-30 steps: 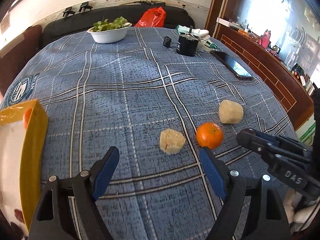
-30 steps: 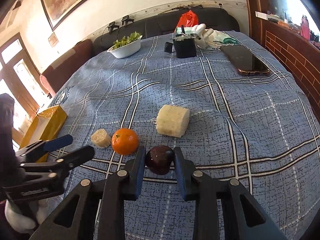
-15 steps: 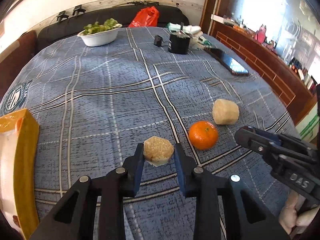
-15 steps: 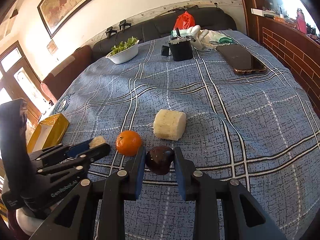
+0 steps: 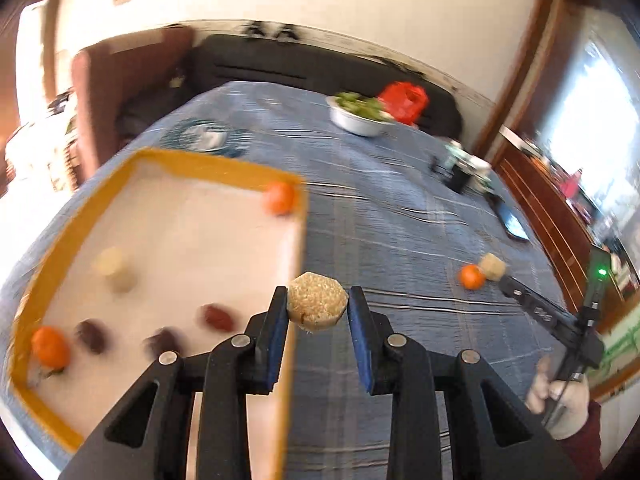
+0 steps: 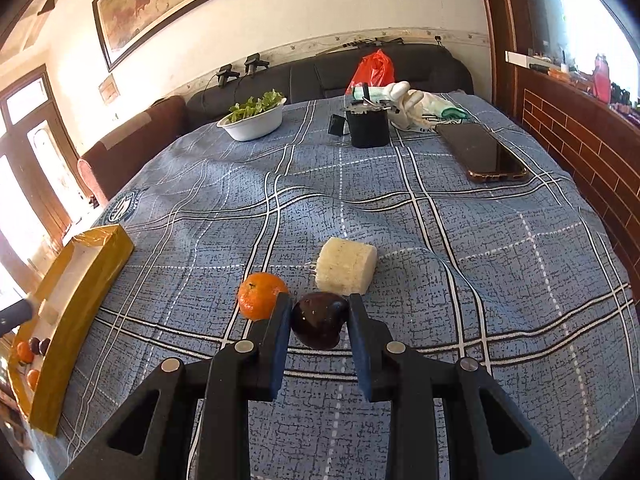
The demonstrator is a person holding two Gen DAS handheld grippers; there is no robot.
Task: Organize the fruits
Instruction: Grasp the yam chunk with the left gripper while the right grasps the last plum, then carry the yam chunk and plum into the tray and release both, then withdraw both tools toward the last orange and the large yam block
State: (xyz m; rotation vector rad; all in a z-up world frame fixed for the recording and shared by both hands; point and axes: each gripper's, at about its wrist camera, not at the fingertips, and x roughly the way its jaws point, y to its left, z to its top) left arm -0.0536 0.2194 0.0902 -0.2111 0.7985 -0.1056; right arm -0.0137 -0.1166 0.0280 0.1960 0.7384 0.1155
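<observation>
At lower center, the left gripper (image 5: pixel 318 306) clamps a pale fruit chunk (image 5: pixel 317 304) beside the yellow tray (image 5: pixel 160 160). The right gripper (image 6: pixel 319 320) grips a dark fruit (image 6: pixel 319 320).

Left wrist view was motion-blurred throughout. Inside the yellow tray (image 5: pixel 168 160), three dark fruits (image 5: pixel 216 317) near its front edge were smeared; kind could not be told. A pale lump (image 5: pixel 114 270) nearer the tray's left wall was also too blurred to identify. The tray's near corner ran behind the left gripper (image 5: pixel 318 306).

Right wrist view: the tray's (image 6: pixel 96 268) inside was mostly hidden by its own wall; only slivers of orange and dark fruit (image 6: pixel 34 346) showed at its near end. The underside of the dark fruit (image 6: pixel 318 320) between the right gripper's (image 6: pixel 319 320) jaws was hidden. Whether it touched the tablecloth (image 6: pixel 440 240) could not be told.
</observation>
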